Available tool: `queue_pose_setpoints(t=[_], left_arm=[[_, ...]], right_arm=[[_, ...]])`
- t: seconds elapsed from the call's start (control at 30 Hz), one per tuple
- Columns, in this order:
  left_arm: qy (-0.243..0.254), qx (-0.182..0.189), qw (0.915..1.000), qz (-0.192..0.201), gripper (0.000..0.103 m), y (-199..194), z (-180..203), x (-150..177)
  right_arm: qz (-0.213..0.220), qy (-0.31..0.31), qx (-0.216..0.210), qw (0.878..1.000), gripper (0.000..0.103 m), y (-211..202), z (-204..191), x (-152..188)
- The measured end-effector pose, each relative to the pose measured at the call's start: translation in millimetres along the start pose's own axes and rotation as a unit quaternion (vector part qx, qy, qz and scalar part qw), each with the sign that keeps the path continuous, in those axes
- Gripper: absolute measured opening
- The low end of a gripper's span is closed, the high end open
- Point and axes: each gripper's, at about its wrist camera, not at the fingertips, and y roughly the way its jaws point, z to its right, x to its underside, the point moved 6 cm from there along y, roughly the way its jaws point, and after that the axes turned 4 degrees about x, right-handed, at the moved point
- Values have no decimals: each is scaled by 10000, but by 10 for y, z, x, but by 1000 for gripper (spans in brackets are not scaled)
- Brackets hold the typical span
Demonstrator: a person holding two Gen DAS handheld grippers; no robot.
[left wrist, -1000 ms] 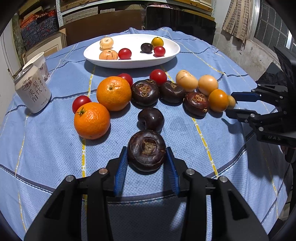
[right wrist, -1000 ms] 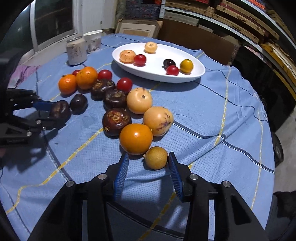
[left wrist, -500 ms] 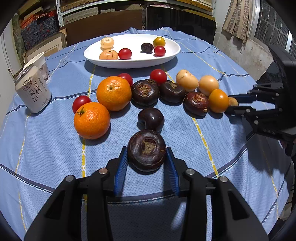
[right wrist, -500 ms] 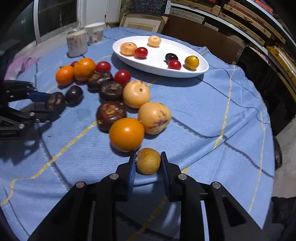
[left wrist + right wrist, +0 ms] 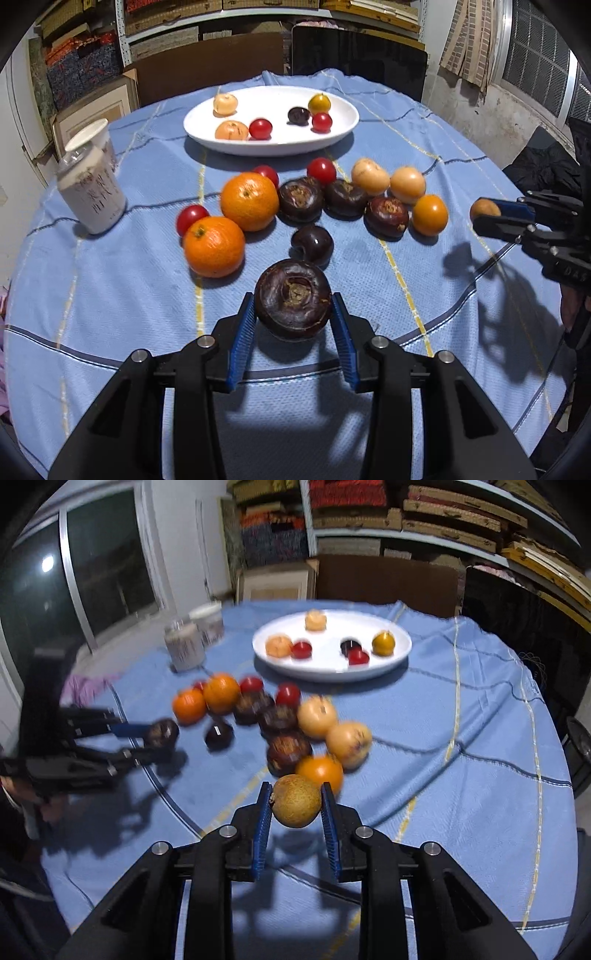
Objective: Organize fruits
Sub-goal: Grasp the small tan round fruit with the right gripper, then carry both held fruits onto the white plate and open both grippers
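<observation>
My left gripper (image 5: 293, 314) is shut on a dark purple mangosteen (image 5: 293, 297) and holds it above the blue cloth. My right gripper (image 5: 295, 805) is shut on a small brown round fruit (image 5: 296, 800), lifted off the table. It also shows in the left wrist view (image 5: 484, 209) at the right. Loose fruit lies mid-table: two oranges (image 5: 249, 201), red tomatoes (image 5: 321, 170), dark mangosteens (image 5: 301, 199), pale yellow fruits (image 5: 370, 176) and an orange fruit (image 5: 429, 215). A white oval plate (image 5: 343, 125) at the back holds several small fruits.
A printed paper cup (image 5: 92, 195) and a second cup (image 5: 94, 134) stand at the table's left edge. A round table with a blue cloth (image 5: 110, 295) falls away on all sides. Shelves and boards stand behind it.
Both grippers have risen, each lifting its fruit off the cloth. The right gripper closed on the brown fruit and pulled it away from the orange fruit.
</observation>
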Motion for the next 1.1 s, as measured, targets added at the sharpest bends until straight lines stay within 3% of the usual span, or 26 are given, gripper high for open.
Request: queue_pose_setpoints(t=[0.2,0.5,0.77,1.1], left_arm=[[26,-44,9998,208,40,-209,-62,-250],[210,-293,9971,675,40,-324,-172,-1033],[15,-470,9975,526,40,206,-424,-1666],[-249,-561,9981,72,40,962,-721,-1904]], right_arm=[[417,416,12,9983,27,-135,16,-367],[618,417,40,9972,27,22,29,-998],[201,557,4,9982,27,698,106,-1386],[-354,733,67,9967,27,1394,276,-1425]])
